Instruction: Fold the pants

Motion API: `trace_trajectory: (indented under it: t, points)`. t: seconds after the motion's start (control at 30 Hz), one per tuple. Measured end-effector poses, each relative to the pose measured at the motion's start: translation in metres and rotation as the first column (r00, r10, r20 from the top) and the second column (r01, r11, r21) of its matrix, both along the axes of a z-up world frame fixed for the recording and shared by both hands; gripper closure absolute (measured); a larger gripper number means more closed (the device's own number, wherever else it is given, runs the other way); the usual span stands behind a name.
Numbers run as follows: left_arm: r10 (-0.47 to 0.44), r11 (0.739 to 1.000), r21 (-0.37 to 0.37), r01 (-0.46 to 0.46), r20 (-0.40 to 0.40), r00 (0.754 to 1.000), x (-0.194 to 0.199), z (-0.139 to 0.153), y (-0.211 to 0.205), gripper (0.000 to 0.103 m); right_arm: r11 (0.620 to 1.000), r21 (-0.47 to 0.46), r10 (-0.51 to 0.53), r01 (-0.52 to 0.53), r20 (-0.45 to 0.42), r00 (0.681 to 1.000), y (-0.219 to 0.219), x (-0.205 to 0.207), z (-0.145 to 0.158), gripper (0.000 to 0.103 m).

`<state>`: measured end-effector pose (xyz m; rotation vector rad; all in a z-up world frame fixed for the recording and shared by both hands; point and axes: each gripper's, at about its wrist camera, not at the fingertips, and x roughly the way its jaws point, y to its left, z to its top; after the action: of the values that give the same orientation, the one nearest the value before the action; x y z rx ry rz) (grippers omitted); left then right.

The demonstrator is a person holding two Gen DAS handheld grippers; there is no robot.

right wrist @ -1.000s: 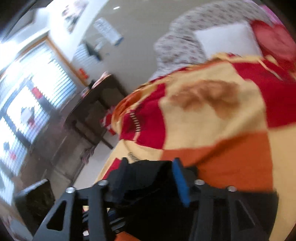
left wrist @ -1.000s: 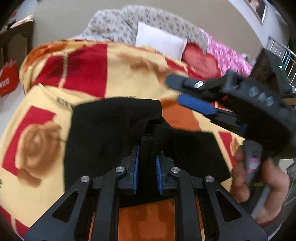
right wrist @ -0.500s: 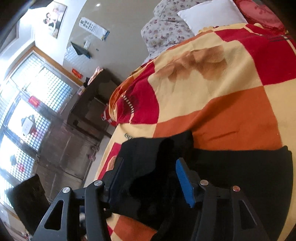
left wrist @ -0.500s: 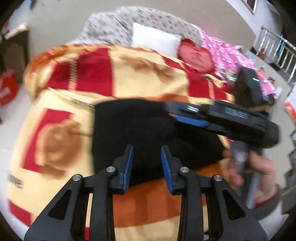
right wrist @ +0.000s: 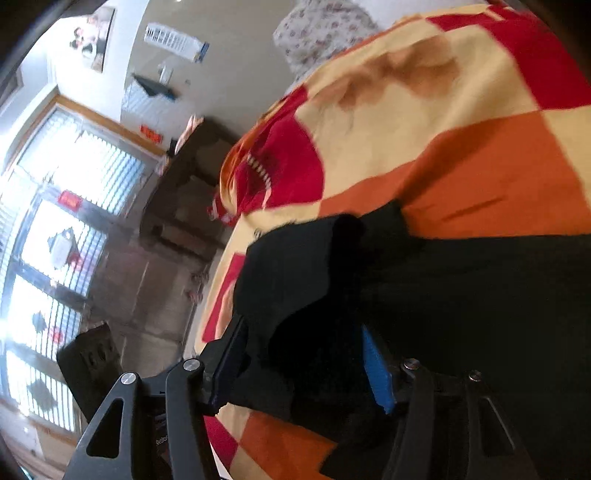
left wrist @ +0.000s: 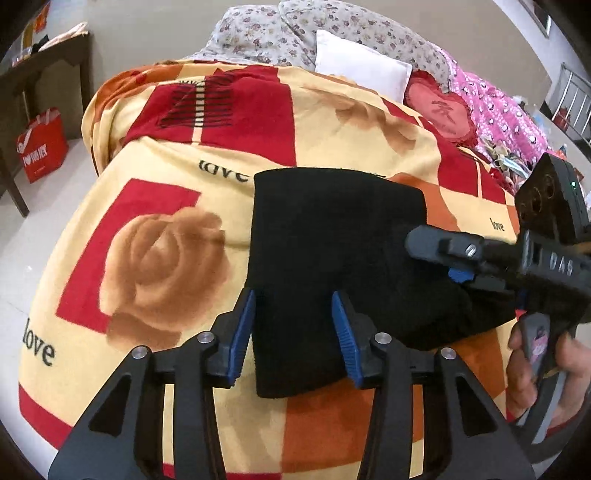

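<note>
The black pants (left wrist: 343, 251) lie folded into a compact rectangle on the bed's patterned blanket (left wrist: 155, 258). My left gripper (left wrist: 293, 332) is open and empty, its blue pads on either side of the fold's near edge, just above it. My right gripper (left wrist: 443, 258) comes in from the right over the fold's right part, held by a hand (left wrist: 535, 362). In the right wrist view the right gripper (right wrist: 303, 354) is open with the black pants (right wrist: 443, 295) lying between and under its jaws; whether it touches the cloth I cannot tell.
A white pillow (left wrist: 362, 70), a floral quilt (left wrist: 295, 33), a red heart cushion (left wrist: 439, 107) and pink bedding (left wrist: 498, 118) lie at the bed's far end. A dark table (left wrist: 44, 74) and a red bag (left wrist: 40, 147) stand left of the bed.
My left gripper let go of the pants, opened wide and drew back. The pants settled flat. The right gripper moved to the right, lower over the fold, jaws staying open.
</note>
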<state>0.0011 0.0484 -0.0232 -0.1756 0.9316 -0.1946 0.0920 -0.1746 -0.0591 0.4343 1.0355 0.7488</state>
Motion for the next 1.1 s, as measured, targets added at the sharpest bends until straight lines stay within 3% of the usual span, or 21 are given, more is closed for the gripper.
trace_trajectory:
  t: [0.13,0.27,0.33,0.57,0.73,0.97,1.1]
  points:
    - [0.009,0.999,-0.036,-0.01,-0.022,1.0,0.003,-0.004,0.006,0.055,0.999,-0.029,0.029,-0.028,0.034,0.999,0.016,0.004,-0.005,0.047]
    - [0.019,0.999,-0.029,-0.02,-0.018,1.0,-0.001,0.0,0.006,0.055,1.0,0.027,0.004,-0.006,0.067,0.998,0.01,0.009,-0.005,0.084]
    - [0.011,1.0,-0.02,-0.011,-0.012,1.0,-0.003,0.005,0.004,0.055,0.998,0.059,0.001,-0.006,0.09,0.996,0.003,0.006,-0.001,0.089]
    - [-0.013,0.999,-0.036,0.015,0.056,0.998,-0.01,0.037,-0.003,0.055,0.999,0.029,0.014,-0.022,0.24,0.971,-0.009,-0.025,0.043,0.092]
    - [-0.043,0.999,-0.013,0.045,0.092,0.995,-0.007,0.052,-0.017,0.055,0.998,0.037,-0.055,0.046,0.273,0.96,-0.058,-0.044,0.064,0.092]
    - [-0.112,0.993,0.047,0.11,0.037,0.993,0.01,0.035,-0.059,0.055,0.979,-0.03,-0.188,0.2,0.228,0.955,-0.127,-0.049,0.048,0.092]
    - [-0.157,0.985,0.068,0.156,0.009,0.988,0.017,0.022,-0.081,0.055,0.961,-0.104,-0.228,0.255,0.219,0.949,-0.141,-0.047,0.036,0.092]
